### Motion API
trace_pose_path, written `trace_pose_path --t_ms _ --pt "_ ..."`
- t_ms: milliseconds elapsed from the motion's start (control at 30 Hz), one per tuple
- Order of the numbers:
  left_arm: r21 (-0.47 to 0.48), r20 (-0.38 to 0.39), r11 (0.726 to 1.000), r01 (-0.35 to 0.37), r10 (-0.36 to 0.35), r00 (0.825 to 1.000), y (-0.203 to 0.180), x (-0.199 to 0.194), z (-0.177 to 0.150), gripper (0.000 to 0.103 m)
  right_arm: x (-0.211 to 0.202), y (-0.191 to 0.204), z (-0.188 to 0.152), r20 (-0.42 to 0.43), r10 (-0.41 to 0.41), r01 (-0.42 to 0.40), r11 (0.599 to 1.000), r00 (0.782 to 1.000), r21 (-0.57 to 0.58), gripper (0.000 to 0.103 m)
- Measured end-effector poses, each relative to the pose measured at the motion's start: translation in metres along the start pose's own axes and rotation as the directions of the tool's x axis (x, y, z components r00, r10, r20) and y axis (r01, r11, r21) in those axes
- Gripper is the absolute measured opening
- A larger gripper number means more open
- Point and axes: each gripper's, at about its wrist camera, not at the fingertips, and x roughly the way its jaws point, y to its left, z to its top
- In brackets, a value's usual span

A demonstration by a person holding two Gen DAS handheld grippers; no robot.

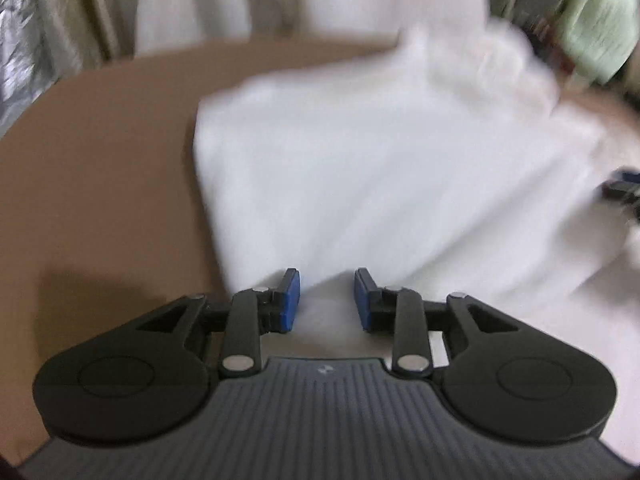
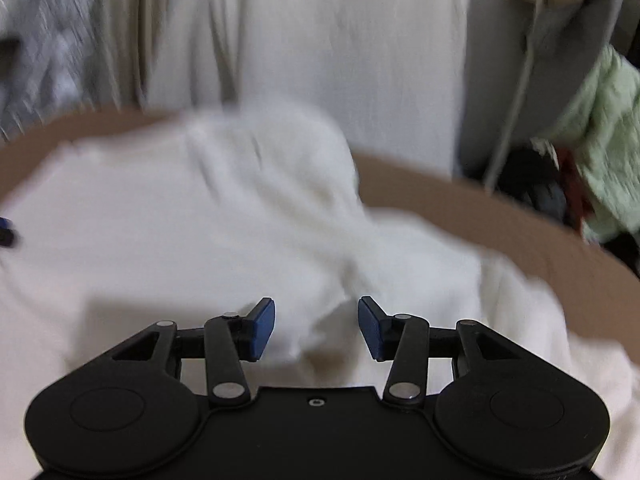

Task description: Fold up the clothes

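A white garment (image 1: 380,168) lies spread on the round brown table (image 1: 100,140), bunched into a lump at its far end. My left gripper (image 1: 327,284) hovers low over the garment's near edge, its blue pads (image 1: 291,300) apart and pressing on nothing. The view is blurred. In the right wrist view the same garment (image 2: 200,232) covers the table (image 2: 460,200), with wrinkles in the middle. My right gripper (image 2: 316,316) stands open over a raised fold, which lies between the pads without touching them. The other gripper shows as a dark tip at the frame edge (image 1: 624,188) (image 2: 6,232).
Cream curtains (image 1: 200,0) (image 2: 320,40) hang behind the table. A light green cloth (image 2: 608,140) and dark clothes (image 2: 540,184) are piled off the table's far right. Silvery quilted material (image 1: 16,40) is at the far left.
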Motion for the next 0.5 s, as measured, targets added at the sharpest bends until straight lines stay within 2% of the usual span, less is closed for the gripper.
trace_pose_path --t_ms 33,133,200,267,367,433,500 --pt "0.032 -0.006 0.999 -0.032 0.032 0.999 -0.004 -0.001 -0.004 0.031 0.005 -0.004 -0.010 -0.025 -0.025 0.025 1.000 0.999 0.005 0.055" --pt "0.113 -0.014 0.987 -0.116 0.118 0.993 -0.011 0.000 -0.006 0.031 0.001 -0.020 -0.020 -0.005 0.000 0.000 1.000 1.000 0.016 0.058" --pt "0.096 -0.013 0.987 -0.127 0.129 0.992 -0.009 -0.001 -0.006 0.031 -0.007 -0.023 -0.016 -0.004 -0.003 0.003 1.000 1.000 -0.014 0.058" --pt "0.041 0.009 0.994 -0.100 0.100 0.995 -0.006 -0.007 -0.009 0.030 -0.019 -0.027 -0.014 0.016 -0.006 0.007 1.000 1.000 -0.013 0.058" --pt "-0.004 0.060 0.999 -0.048 0.048 0.997 -0.007 -0.028 -0.010 0.039 -0.050 -0.047 -0.027 0.071 -0.027 0.017 0.991 0.997 0.134 0.061" --pt "-0.012 0.095 1.000 0.011 -0.010 0.995 -0.020 -0.038 -0.007 0.042 -0.075 -0.073 -0.048 0.104 -0.070 0.042 0.966 0.992 0.255 0.063" --pt "0.008 0.119 0.997 0.077 -0.077 0.990 -0.041 -0.045 -0.002 0.042 -0.093 -0.106 -0.070 0.097 -0.109 0.062 0.917 0.989 0.394 0.063"
